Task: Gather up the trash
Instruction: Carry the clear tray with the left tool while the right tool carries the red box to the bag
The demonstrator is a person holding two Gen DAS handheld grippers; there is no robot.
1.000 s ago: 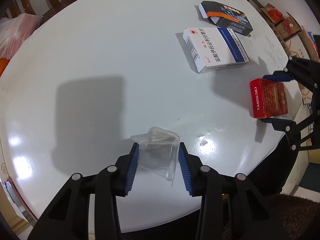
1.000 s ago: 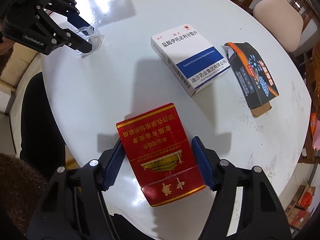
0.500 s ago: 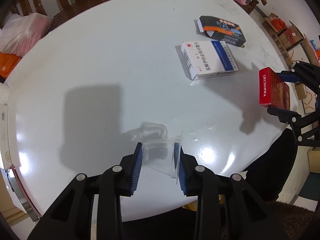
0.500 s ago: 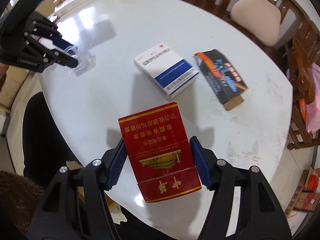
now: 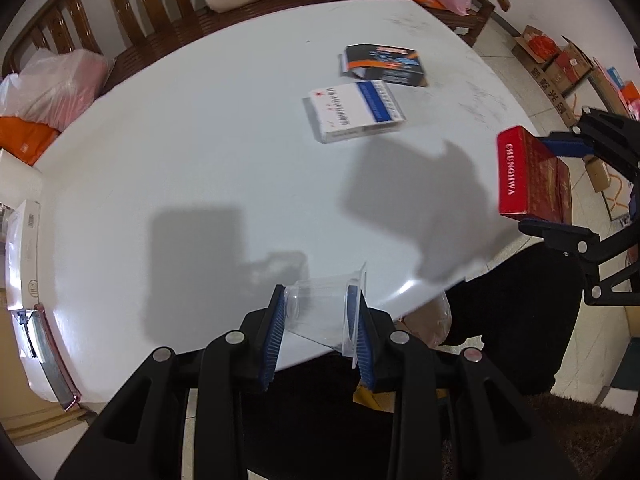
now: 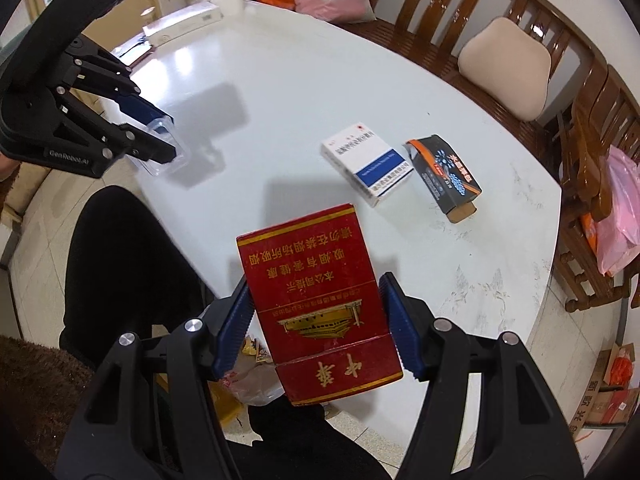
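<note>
A round white table [image 5: 200,152], glossy and scuffed toward its far edge, fills a room ringed by wooden chairs [image 6: 520,12], with cardboard boxes on the floor.

The right gripper [image 6: 316,316] clamps a red pack [image 6: 316,300] by its long sides, its blue ribbed pads pressed flat against the card; the pack hangs clear of the table, over its near edge, at 6 o'clock in the right view. It is a rigid, printed carton with gold lettering, so a side grip probably holds it squarely. The left gripper [image 5: 318,320] pinches a clear plastic cup [image 5: 320,312] lying sideways between its pads, also off the surface at 6 o'clock in its own view. The cup is thin and see-through, likely to buckle under more squeeze.

Both pieces look lifted for carrying to a bin, possibly the bag [image 6: 256,384] seen below the table edge, though that is a guess.

On the table at 1 o'clock in the left view lie a white-and-blue box [image 5: 354,110] and, just beyond it, an opened black box [image 5: 384,64], both flat cardboard, not yet collected.
</note>
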